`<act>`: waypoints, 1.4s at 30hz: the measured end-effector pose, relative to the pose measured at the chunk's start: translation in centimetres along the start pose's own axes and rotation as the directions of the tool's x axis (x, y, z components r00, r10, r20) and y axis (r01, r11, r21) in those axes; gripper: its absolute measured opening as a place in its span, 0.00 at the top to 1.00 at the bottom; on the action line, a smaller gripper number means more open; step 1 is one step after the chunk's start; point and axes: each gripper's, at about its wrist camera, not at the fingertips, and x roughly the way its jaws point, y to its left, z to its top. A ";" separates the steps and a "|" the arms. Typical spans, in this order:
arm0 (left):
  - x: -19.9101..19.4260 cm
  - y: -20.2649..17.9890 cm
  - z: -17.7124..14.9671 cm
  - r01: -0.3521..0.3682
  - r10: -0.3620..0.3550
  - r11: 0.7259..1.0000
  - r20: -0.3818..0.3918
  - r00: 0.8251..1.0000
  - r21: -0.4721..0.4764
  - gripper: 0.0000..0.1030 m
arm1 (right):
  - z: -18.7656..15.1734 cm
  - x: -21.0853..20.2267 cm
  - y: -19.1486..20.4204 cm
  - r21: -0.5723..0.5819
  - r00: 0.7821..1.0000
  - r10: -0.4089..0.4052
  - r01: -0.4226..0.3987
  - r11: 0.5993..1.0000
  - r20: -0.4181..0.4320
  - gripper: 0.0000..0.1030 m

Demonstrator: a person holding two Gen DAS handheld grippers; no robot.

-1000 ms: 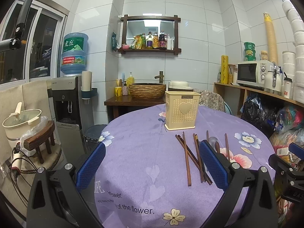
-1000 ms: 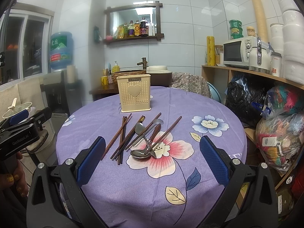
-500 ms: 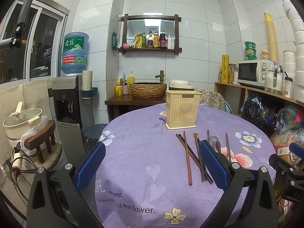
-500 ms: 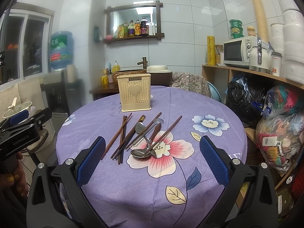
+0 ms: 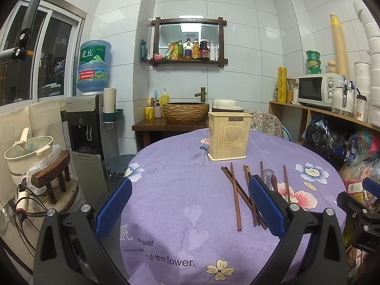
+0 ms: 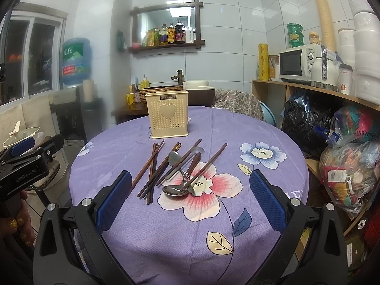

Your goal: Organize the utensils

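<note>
A loose pile of dark wooden chopsticks (image 6: 152, 168) and metal spoons (image 6: 177, 187) lies near the middle of a round tabletop (image 6: 273, 190) covered in a purple flowered cloth. The chopsticks fan out toward the far side, several crossing one another; the spoons sit just right of them, their bowls overlapping on a pink printed flower, with one more chopstick (image 6: 206, 166) slanting across their right edge. Beyond the pile, on the far side of the tabletop, stands an upright cream plastic holder (image 6: 168, 117) with a perforated front and a raised heart; nothing shows above its rim.

The right tongs (image 6: 190, 201) hang over the near edge of the tabletop with their blue pads wide apart and nothing between them, the pile lying ahead in the gap. The left tongs (image 5: 190, 204) are likewise spread wide and empty, held at the near left of the tabletop, with the chopsticks (image 5: 237, 194) just beside the right-hand pad.

Against the far tiled wall are a water dispenser (image 5: 87, 123) at left, a woven basin (image 5: 186, 111) on a dark wooden stand, and a framed mirror shelf (image 5: 188, 40) lined with bottles. A microwave (image 6: 298, 64) sits on a wooden shelf at right.
</note>
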 end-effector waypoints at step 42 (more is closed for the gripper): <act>17.4 -2.3 0.3 0.263 -0.207 0.964 -0.490 0.847 0.048 0.33 | 2.8 18.4 -8.2 0.119 0.905 -0.031 0.089 0.989 -0.424 0.12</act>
